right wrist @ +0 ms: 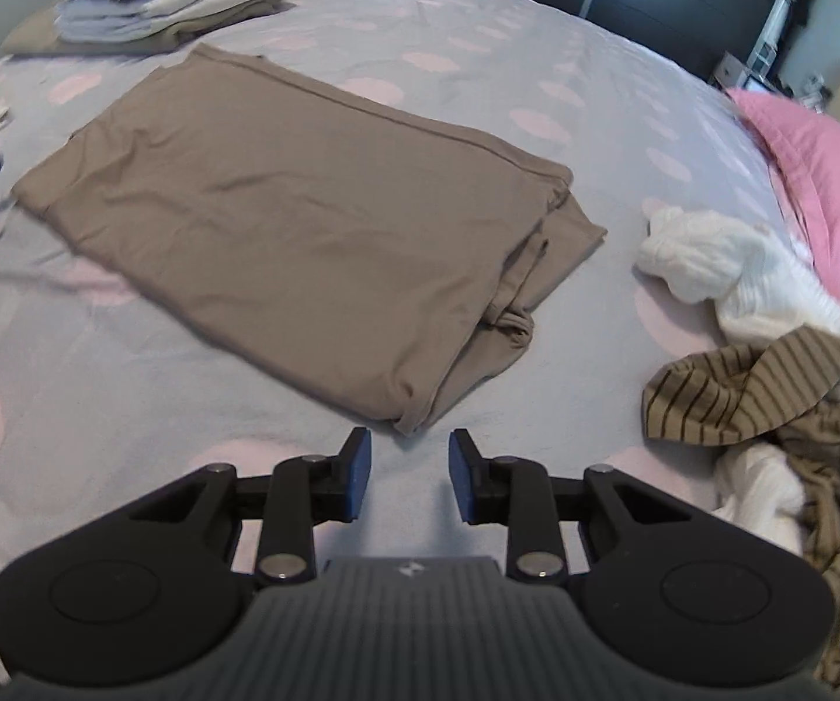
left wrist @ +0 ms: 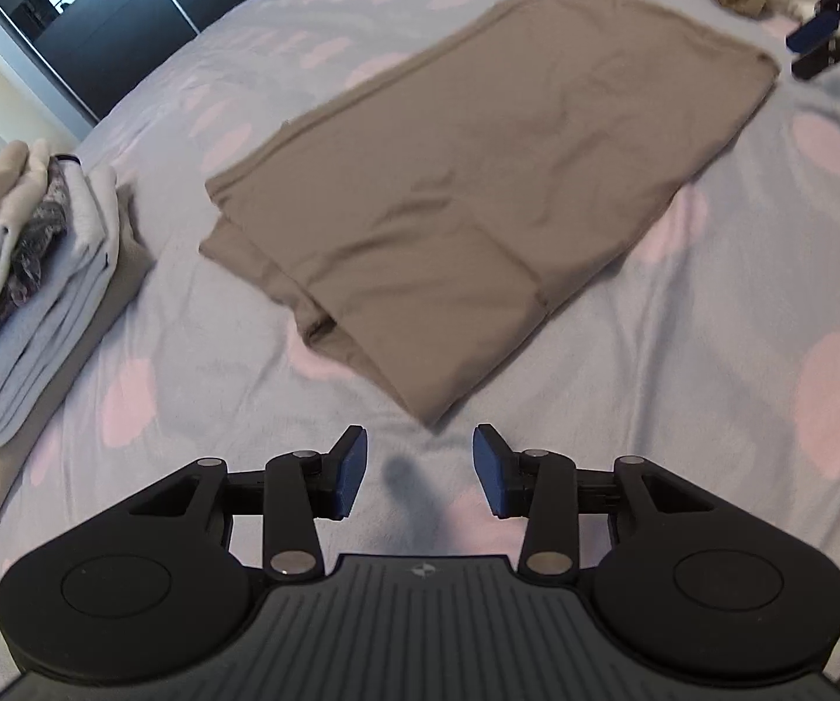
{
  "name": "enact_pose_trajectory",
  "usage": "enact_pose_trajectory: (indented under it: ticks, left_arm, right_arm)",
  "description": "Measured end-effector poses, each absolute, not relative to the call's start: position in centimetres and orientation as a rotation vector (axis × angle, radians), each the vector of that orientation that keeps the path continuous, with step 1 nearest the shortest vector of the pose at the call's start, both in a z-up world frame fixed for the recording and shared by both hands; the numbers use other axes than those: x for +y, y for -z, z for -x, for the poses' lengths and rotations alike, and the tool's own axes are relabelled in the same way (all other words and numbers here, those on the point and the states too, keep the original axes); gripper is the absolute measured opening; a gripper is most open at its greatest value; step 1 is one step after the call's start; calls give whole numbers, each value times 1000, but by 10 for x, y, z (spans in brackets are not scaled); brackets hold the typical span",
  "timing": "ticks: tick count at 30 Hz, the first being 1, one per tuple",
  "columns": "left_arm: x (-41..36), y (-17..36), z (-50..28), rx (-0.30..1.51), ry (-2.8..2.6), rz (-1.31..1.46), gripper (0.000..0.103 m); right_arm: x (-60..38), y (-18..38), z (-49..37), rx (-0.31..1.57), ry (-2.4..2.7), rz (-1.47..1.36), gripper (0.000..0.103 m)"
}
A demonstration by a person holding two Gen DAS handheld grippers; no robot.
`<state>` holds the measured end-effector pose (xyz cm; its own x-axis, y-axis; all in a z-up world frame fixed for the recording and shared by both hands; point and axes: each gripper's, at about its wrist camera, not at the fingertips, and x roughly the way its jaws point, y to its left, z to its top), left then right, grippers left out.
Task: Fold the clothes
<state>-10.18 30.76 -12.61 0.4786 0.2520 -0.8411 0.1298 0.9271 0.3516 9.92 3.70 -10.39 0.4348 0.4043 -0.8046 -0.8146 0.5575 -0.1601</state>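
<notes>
While my left gripper and right gripper both hover with jaws apart and empty, I see the folded brown garment flat on the bedspread. From the left wrist, its long axis runs from near left to far right, a corner just beyond the fingertips.

- The folded garment lies flat on the bed, just ahead of your left gripper.
- To your left of it sits the stack of folded clothes.
- Beyond its far end, beside your right gripper, lies the unfolded heap, with the pillow behind.
</notes>
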Motion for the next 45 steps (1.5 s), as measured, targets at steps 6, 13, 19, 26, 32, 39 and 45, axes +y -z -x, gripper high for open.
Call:
enact_pose_trajectory:
  ticks: [6, 13, 19, 26, 32, 39, 45]
  left_arm:
    - [309, 135, 92, 1067, -70, -418, 38]
    - [305, 134, 85, 1057, -22, -408, 4]
    - [314, 114, 88, 1057, -51, -336, 2]
    - [323, 130, 95, 1122, -56, -355, 2]
    - [325, 128, 106, 1153, -85, -381, 11]
    - [296, 115, 121, 1035, -65, -607, 47]
    - [266, 135, 121, 1009, -8, -823, 48]
  right_arm:
    - [49, 119, -114, 838, -818, 585, 31]
    - [55, 123, -121, 862, -813, 569, 5]
    - [51, 108, -122, 881, -778, 561, 3]
    - [39, 119, -129, 925, -735, 584, 2]
    - [27, 124, -131, 977, -704, 584, 2]
    - [32, 101, -106, 807, -781, 628, 38]
    - [55, 109, -65, 607, -872, 889, 40]
